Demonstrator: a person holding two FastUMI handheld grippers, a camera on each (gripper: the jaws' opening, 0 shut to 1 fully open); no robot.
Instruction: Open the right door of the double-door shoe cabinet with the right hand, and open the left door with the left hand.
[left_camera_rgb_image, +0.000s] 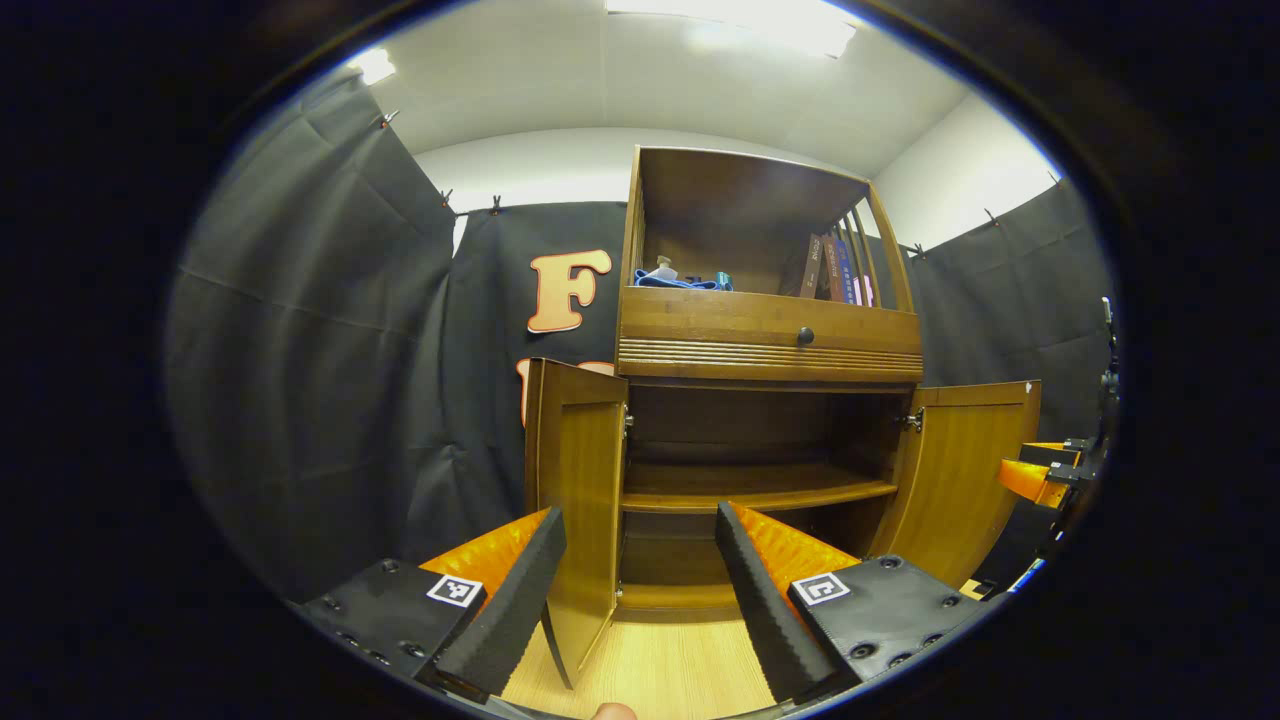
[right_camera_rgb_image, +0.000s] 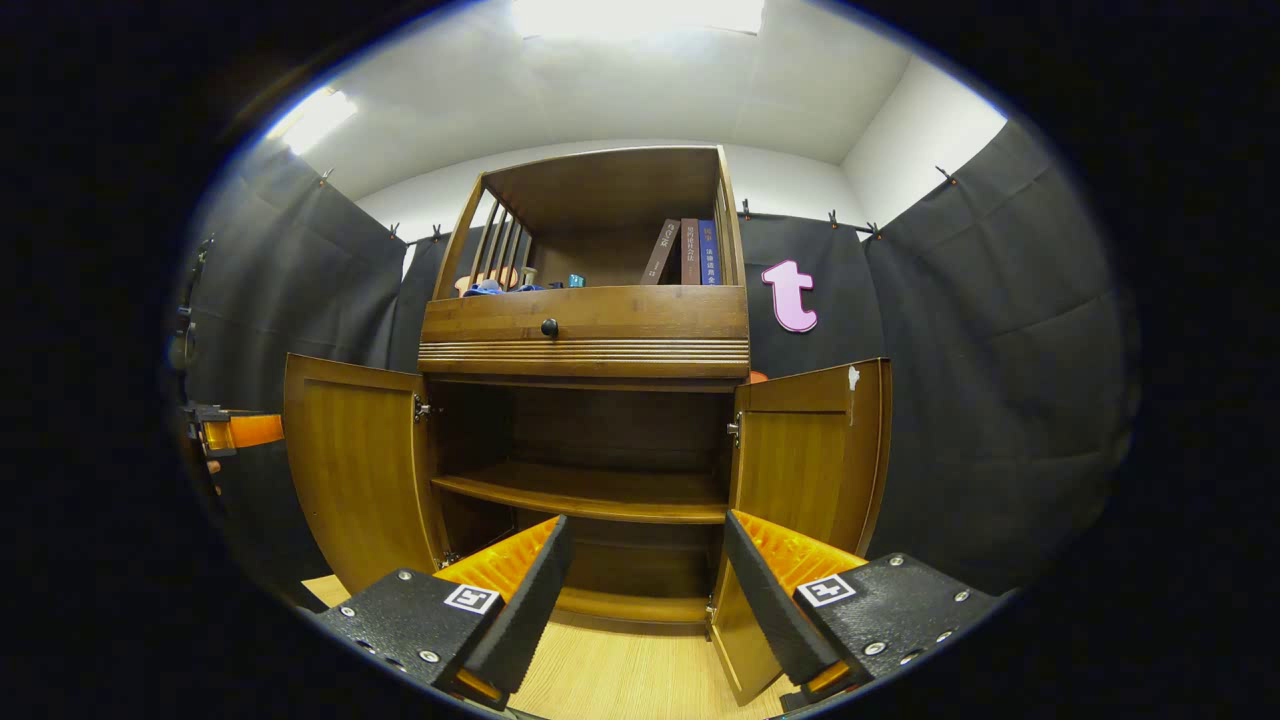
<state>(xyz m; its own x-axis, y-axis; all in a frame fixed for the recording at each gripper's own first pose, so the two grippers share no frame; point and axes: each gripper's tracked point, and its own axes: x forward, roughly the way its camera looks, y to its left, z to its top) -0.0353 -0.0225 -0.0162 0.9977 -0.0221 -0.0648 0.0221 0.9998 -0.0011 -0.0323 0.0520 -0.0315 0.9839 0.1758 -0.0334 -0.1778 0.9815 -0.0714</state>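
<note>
The wooden shoe cabinet (left_camera_rgb_image: 770, 345) stands ahead with both lower doors swung outward. In the left gripper view, the left door (left_camera_rgb_image: 575, 470) is edge-on just right of my left finger, and the right door (left_camera_rgb_image: 965, 470) angles away at the right. My left gripper (left_camera_rgb_image: 638, 515) is open, with the left door's free edge between its fingers and untouched. In the right gripper view, the right door (right_camera_rgb_image: 815, 450) hangs open by my right finger, and the left door (right_camera_rgb_image: 350, 465) stands wide. My right gripper (right_camera_rgb_image: 648, 522) is open and holds nothing.
Inside, a bare shelf (right_camera_rgb_image: 590, 495) crosses the dark compartment. Above is a drawer with a black knob (left_camera_rgb_image: 805, 336); books (right_camera_rgb_image: 695, 252) and blue items (left_camera_rgb_image: 680, 282) sit on the top shelf. Light wood floor (right_camera_rgb_image: 620, 670) lies in front. Black cloth walls surround the booth.
</note>
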